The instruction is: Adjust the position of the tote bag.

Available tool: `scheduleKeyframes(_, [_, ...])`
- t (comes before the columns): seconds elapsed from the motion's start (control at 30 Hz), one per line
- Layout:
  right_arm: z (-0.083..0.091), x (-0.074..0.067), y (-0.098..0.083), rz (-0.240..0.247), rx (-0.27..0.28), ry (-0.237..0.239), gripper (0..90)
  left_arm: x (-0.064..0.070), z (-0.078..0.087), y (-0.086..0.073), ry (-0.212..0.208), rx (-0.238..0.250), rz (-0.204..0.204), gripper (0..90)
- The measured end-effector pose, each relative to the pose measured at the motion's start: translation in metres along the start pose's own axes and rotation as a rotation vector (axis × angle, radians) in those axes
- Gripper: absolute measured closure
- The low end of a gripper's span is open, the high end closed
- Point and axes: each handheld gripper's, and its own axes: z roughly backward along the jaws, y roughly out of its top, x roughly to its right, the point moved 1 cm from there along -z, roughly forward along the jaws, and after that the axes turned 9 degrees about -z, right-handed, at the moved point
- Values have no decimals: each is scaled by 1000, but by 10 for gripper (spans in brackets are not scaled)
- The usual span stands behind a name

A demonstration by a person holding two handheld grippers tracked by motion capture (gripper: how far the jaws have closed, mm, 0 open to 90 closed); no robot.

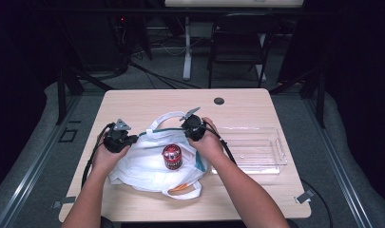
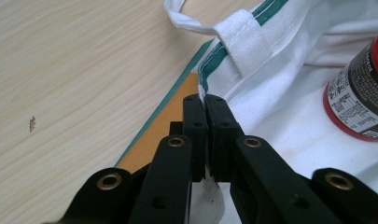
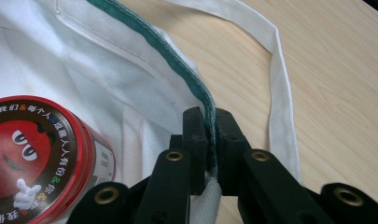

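White cloth makes up the one bag [image 1: 147, 164] lying flat in the middle of the wooden desk [image 1: 133, 102], and one red can [image 1: 172, 156] stands on top of it. The left tool [image 1: 118, 138] and the right tool [image 1: 194, 126] each pinch the bag's green-trimmed edge [image 3: 177, 60], jaws closed tight on the cloth. One clear tray [image 1: 254, 151] sits just right of the bag, bare desk lies beyond, and the can's lid [image 3: 28, 144] shows a red candy face ringed with Chinese writing.
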Motion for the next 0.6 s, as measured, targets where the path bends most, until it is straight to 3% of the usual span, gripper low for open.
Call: scheduleKeyframes(0.6, [-7,0,-4,-5,-13,1,857,1,-2,-1,-1,-7,-5,878])
